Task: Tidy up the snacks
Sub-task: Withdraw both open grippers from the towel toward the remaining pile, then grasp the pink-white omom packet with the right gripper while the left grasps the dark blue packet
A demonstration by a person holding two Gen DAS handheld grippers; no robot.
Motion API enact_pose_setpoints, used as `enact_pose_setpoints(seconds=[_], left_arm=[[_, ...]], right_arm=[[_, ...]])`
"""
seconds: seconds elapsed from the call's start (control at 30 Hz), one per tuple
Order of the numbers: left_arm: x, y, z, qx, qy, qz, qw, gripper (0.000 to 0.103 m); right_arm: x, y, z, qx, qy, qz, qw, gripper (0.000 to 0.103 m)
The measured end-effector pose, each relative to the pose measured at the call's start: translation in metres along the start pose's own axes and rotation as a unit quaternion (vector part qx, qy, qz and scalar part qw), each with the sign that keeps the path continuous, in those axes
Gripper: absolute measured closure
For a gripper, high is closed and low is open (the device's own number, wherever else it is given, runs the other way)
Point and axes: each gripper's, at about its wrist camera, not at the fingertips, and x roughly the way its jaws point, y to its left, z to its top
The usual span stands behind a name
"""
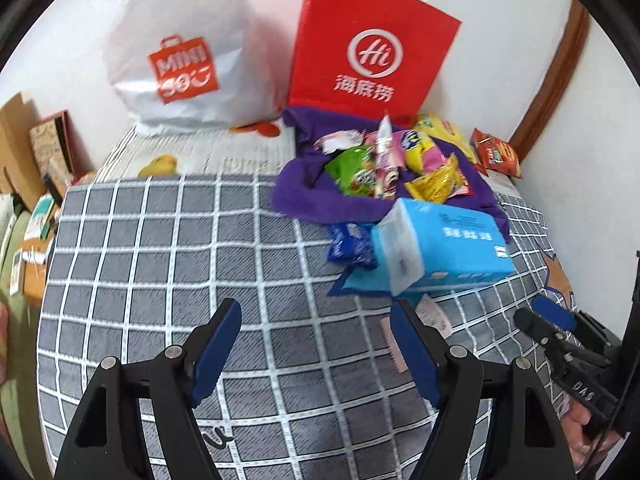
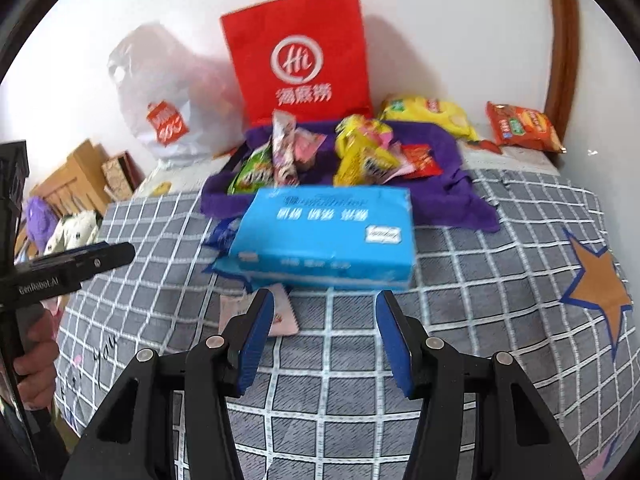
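While both tongs hang released over the bed's checked blanket (image 1: 160, 240), left tongs (image 1: 316, 344), right tongs (image 2: 325, 332) empty, blue tissue pack (image 2: 332, 232) ahead, snack packets (image 2: 360, 152) on purple cloth (image 2: 460, 184) near the bed's far edge.

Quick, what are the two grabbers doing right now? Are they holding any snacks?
Left gripper: open, fingers apart, holding nothing, over the checked blanket.
Right gripper: open, nothing between its fingers, just short of the blue tissue pack.

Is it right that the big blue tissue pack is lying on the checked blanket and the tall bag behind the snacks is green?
Not quite. The tissue pack does lie on the checked blanket, but the tall bag behind the snacks is red, not green. The right wrist view shows it clearly.
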Motion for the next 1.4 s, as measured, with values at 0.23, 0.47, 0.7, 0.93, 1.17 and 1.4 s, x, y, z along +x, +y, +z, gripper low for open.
enact_pose_setpoints(seconds=[0.23,0.47,0.7,0.93,1.17,1.4], left_arm=[[0.012,0.019,-0.008,-0.011,0.009,0.003,0.9999,0.028],[0.025,0.036,-0.01,-0.025,0.019,-0.014,0.9994,0.028],[0.031,0.046,-0.009,-0.034,0.021,-0.028,0.9988,0.028],[0.039,0.048,-0.008,-0.041,0.028,-0.035,0.9981,0.028],[0.043,0.035,-0.005,-0.03,0.033,-0.026,0.9986,0.028],[0.052,0.01,0.007,-0.012,0.034,-0.006,0.9993,0.028]], right_arm=[[0.036,0.018,-0.008,-0.024,0.031,0.019,0.999,0.04],[0.076,0.028,-0.007,-0.031,0.056,0.038,0.997,0.033],[0.096,0.034,-0.009,-0.017,0.071,0.08,0.994,0.025],[0.103,0.062,-0.016,-0.063,0.072,0.05,0.994,0.013],[0.107,0.078,-0.022,-0.095,0.046,-0.006,0.994,0.023],[0.098,0.064,-0.023,-0.096,0.029,0.001,0.995,0.052]])
